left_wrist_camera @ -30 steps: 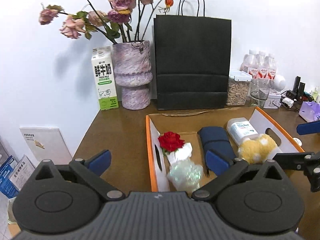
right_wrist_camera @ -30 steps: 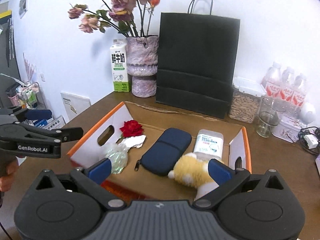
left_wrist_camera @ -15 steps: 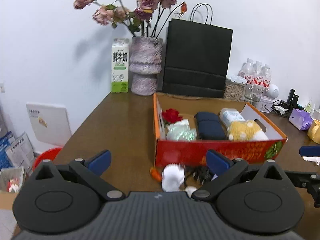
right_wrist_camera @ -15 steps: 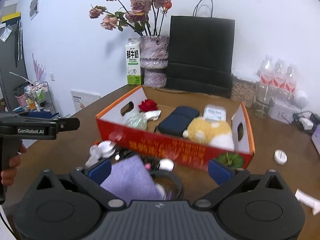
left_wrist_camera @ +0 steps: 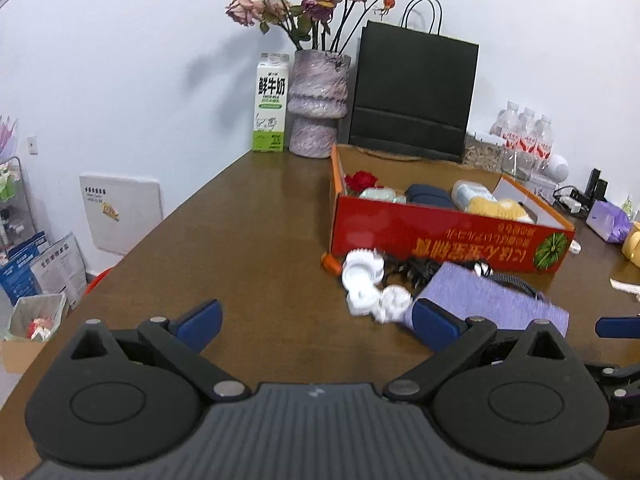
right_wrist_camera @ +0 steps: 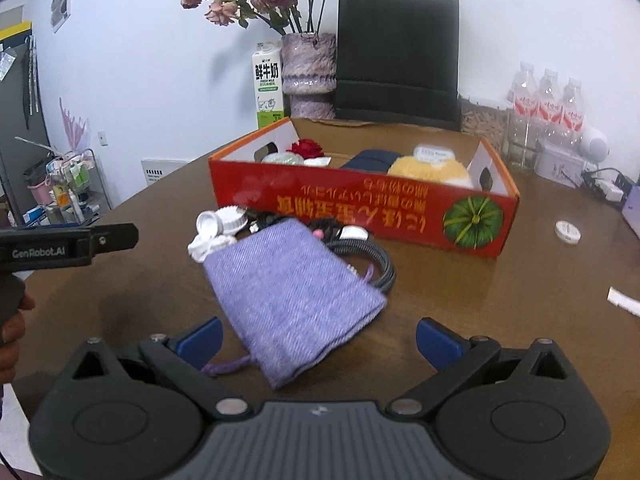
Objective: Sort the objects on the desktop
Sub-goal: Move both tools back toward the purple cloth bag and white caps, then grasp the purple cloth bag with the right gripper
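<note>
Left wrist view: both cameras have pulled back from over the red cardboard box point(left_wrist_camera: 440, 228) within the last second; a second ago the view looked down into it, now its printed front wall shows, and a loose pile in front of it has come into sight. Left hand-held gripper point(left_wrist_camera: 316, 318) is spread wide, nothing between the blue pads. Pile: white ribbed plastic caps point(left_wrist_camera: 362, 276), a small orange piece point(left_wrist_camera: 331, 263), a dark tangled cable point(left_wrist_camera: 416, 270), the purple woven pouch point(left_wrist_camera: 488, 304). Inside the box: red fabric rose point(left_wrist_camera: 361, 180), navy soft case point(left_wrist_camera: 430, 195), yellow plush toy point(left_wrist_camera: 496, 206). Judgement: the retreat suggests one item is delivered and the next pick comes from the pile.

Right wrist view: right hand-held gripper point(right_wrist_camera: 318, 336) also wide and empty, its pads either side of the pouch's point(right_wrist_camera: 292, 300) near end, though not touching it. Pouch is flat, soft, coarse twill, drawstring trailing at the near end. Braided cable point(right_wrist_camera: 374, 258) coils under its far edge, so lifting may drag it. Desk point(right_wrist_camera: 500, 312) is brown, smooth wood grain. A flat round white lid point(right_wrist_camera: 567, 233) lies apart at right.
</note>
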Motion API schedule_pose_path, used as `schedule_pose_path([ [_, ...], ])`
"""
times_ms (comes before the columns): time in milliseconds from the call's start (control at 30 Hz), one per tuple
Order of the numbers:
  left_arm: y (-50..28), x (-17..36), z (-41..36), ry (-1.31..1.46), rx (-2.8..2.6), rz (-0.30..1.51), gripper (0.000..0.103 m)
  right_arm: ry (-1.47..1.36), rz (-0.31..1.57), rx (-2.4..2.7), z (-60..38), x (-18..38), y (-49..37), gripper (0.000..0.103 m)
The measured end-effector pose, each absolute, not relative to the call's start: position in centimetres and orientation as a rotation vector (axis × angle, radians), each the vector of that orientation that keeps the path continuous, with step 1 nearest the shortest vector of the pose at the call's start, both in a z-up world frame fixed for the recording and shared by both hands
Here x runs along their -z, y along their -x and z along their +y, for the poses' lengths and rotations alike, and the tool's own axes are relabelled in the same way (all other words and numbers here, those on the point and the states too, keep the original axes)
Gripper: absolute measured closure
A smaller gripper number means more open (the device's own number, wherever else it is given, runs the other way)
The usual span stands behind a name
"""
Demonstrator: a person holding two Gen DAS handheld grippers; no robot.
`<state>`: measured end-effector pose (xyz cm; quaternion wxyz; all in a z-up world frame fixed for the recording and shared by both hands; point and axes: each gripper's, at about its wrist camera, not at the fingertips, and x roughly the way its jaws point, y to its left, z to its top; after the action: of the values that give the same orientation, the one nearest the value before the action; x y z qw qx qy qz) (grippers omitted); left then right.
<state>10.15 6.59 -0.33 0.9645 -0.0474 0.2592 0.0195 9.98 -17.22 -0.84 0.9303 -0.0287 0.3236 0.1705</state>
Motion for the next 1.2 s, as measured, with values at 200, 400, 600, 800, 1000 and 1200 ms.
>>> schedule_pose_path([
  [200,-9.7,0.9,6.4,0.07,-0.036,0.55,0.0,0.089,0.632,-0.359,-16.5,1.1,-9.8,0.0],
  [400,-10.2,1.1,6.4,0.062,-0.027,0.564,0.0,0.162,0.611,-0.378,-14.9,1.1,-11.0,0.0],
  [600,-10.5,1.4,6.6,0.061,-0.03,0.578,0.0,0.243,0.606,-0.39,-13.5,1.7,-12.4,0.0],
  [800,-10.5,1.7,7.0,0.064,-0.04,0.589,0.0,0.335,0.588,-0.4,-12.2,2.4,-13.9,0.002],
  [1000,-10.7,1.8,7.6,0.072,-0.058,0.598,0.0,0.369,0.592,-0.423,-11.9,3.0,-14.1,0.028],
  [1200,-10.9,1.9,7.5,0.069,-0.054,0.603,0.0,0.411,0.558,-0.412,-12.3,2.9,-13.2,0.06],
])
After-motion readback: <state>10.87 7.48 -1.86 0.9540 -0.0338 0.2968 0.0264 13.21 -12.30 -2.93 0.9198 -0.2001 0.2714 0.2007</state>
